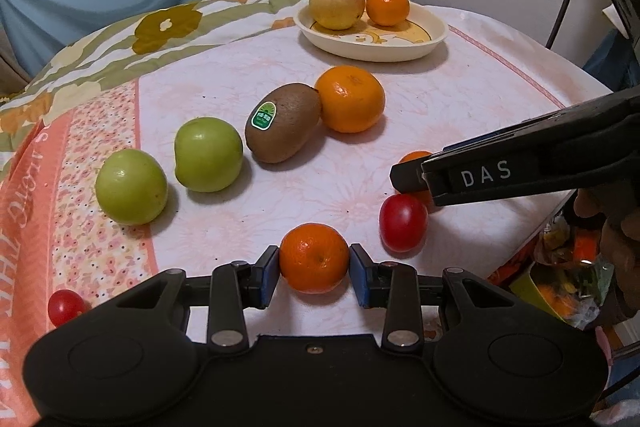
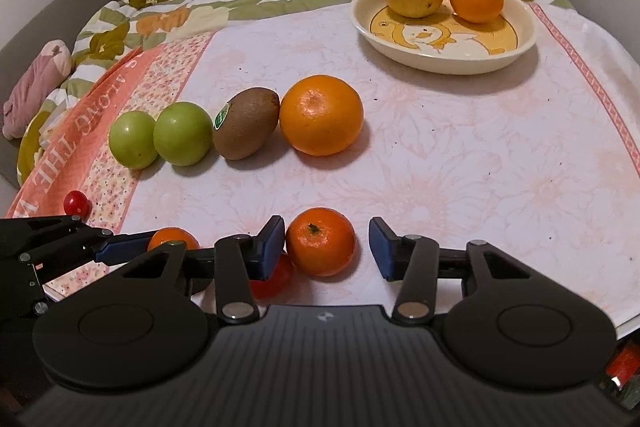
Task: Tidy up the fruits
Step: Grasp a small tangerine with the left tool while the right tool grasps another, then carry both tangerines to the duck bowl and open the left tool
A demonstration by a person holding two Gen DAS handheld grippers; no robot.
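Fruits lie spread over a cloth-covered bench [image 2: 460, 155], and the nearest are partly hidden by the tools. In the left wrist view the left hand-held gripper [image 1: 314, 269] has its blue pads pressed against both sides of a small mandarin [image 1: 314, 257], pinching it low on the cloth. In the right wrist view the right hand-held gripper [image 2: 327, 247] straddles a second small mandarin [image 2: 321, 241] with a green stem stub on top; its left pad touches the peel, while a clear gap shows at the right pad, so the jaws stand apart around it without a grip. A red tomato [image 2: 276, 277] is mostly covered behind that left finger, and from the left wrist view the same tomato [image 1: 403, 223] shows whole, while the second mandarin is nearly blocked by the black finger marked DAS. Another small red tomato [image 1: 64, 307] sits near the cloth's edge at lower left, cut off by the left tool's body. Farther back runs a row: two green apples [image 1: 132, 187] side by side, a brown kiwi [image 1: 284, 123] with a green sticker, and a large orange [image 1: 350, 99] that touches the kiwi's end. Beyond them a cream dish [image 1: 372, 45] with a yellow cartoon print holds a yellow-red apple [image 1: 337, 7] and a mandarin [image 1: 387, 7] just beside each other. At the right edge of the left wrist view a person's hand and some coloured clutter are too dim to make out.
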